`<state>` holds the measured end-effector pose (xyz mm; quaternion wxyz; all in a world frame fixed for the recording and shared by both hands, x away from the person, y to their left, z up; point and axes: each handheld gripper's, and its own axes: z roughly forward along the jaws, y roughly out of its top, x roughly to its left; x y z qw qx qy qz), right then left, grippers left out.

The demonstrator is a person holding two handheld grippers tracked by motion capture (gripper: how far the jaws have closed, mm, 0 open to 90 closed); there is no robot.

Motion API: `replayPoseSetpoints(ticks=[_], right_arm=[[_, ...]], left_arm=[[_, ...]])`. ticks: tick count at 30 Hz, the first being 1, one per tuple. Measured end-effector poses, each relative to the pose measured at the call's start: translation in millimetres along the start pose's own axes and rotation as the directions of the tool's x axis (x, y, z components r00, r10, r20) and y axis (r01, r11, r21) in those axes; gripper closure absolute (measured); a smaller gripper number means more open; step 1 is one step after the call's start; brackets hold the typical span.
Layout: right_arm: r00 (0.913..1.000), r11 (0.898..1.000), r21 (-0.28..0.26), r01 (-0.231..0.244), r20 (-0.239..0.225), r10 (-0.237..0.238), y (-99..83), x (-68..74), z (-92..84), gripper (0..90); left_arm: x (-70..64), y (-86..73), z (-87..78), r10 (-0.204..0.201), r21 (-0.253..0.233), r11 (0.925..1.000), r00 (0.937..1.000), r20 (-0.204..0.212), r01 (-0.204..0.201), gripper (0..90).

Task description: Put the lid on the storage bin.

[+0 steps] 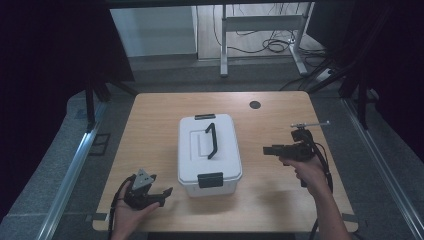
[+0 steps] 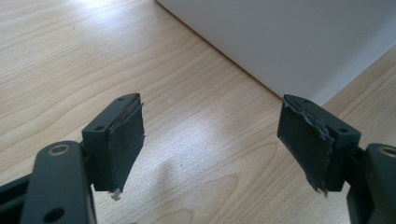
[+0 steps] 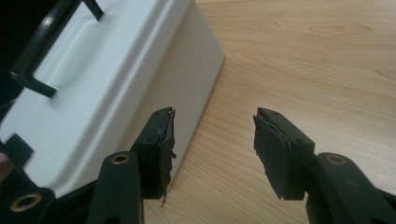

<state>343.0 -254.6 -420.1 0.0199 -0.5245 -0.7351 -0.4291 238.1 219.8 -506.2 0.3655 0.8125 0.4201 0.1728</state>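
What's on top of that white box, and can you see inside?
On the white box sits a closed lid with a black handle and two dark latches. The lid covers whatever is inside.

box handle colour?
Black handle on the white box; clearest in the high view.

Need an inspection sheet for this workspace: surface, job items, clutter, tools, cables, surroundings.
Surface: wooden table, round black grommet near far edge.
Job's things: white box mid-table, lid on, black handle on top, black latches at near and far ends.
Clutter: nothing seen.
Grippers: left tool open, near the box's near-left corner, nothing between its jaws; right tool open, right of the box, pointing toward it, holding nothing.
Cables: one trails from each tool; more lie on the floor beyond the table.
Surroundings: grey desk frame behind, dark curtains at both sides.
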Motion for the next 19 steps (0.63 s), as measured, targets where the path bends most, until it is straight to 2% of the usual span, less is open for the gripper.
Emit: replayPoseSetpoints(ticks=[3,7,19], right_arm=[[1.0,1.0,-0.013,-0.005,-0.003,0.005,-12.4,-9.8,-0.4,48.4],[0.9997,0.999,-0.023,-0.024,-0.003,0.024,-20.0,-19.1,0.8,48.4],[0.9996,0.999,-0.02,-0.026,0.007,0.026,-24.8,-21.9,9.5,47.6]], left_arm=[[-0.3,0.1,0.1,0.002,0.001,1.0,1.0,0.0,-0.002,23.1],[-0.3,0.1,-0.5,0.0,-0.002,1.0,1.0,0.001,0.0,23.1],[3.5,0.1,-4.6,-0.007,-0.012,0.9999,1.0,0.001,0.007,23.1]])
